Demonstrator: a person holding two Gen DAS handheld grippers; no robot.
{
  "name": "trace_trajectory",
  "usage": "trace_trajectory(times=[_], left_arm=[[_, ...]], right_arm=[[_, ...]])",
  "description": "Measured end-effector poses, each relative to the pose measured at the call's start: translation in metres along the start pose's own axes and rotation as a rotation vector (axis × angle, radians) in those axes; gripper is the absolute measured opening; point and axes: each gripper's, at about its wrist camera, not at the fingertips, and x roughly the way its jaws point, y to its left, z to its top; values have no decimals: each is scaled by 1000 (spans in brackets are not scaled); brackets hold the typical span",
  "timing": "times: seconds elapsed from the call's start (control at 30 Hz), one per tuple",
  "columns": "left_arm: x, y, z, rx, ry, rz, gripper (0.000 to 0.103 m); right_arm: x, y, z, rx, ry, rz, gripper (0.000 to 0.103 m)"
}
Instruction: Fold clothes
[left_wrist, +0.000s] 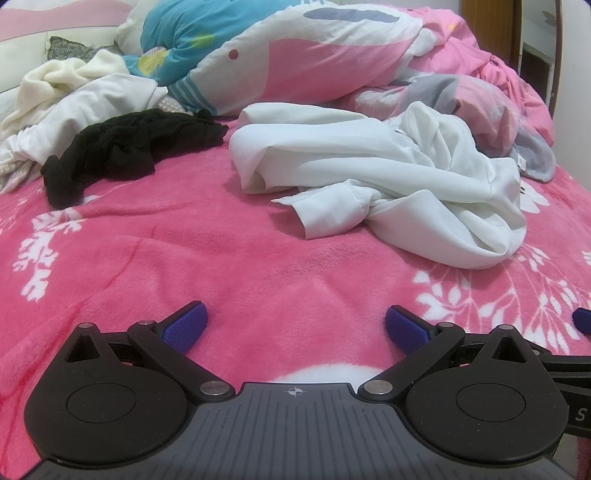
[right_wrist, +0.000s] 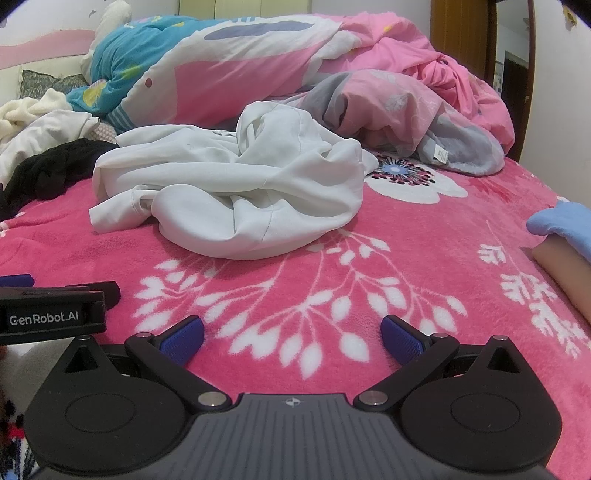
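L gripper tilted down, jaws wide apart, empty; R gripper same, facing crumpled white garment

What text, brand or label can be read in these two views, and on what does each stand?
"GenRobot.AI": white print on the side of the left gripper, seen in the right wrist view.
"S": a lone letter on the right gripper, cut off by the frame edge.
Care tag on the grey-pink quilt: too small to read.
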Motion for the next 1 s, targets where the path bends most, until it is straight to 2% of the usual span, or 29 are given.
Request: trace_trajectory(times=[0.23, 0.4, 0.53, 0.6, 0.7, 0.8, 1.0], left_arm=[[-4, -3, -2, 31, 2, 22, 103], [-24, 3, 3, 14, 22, -10, 103], [-55, 3, 9, -9, 32, -15, 103], [-69, 0, 13, -29, 40, -15, 103], [-89, -7, 18, -52, 9, -33, 103], [-102, -19, 21, -38, -3, -63, 103], [-108, -36, 17, -11, 10, -71, 103]], right_arm=[[1, -3, 2, 19, 14, 12, 103], [-8, -7, 7, 46, 51, 19, 103], [-40, -14, 15, 112, 76, 21, 103], [-59, -16, 19, 119, 64, 11, 103], [-89, -19, 26, 109, 40, -22, 103], [-109, -26, 30, 117, 29, -52, 103], [-128, -41, 30, 126, 36, -91, 103]])
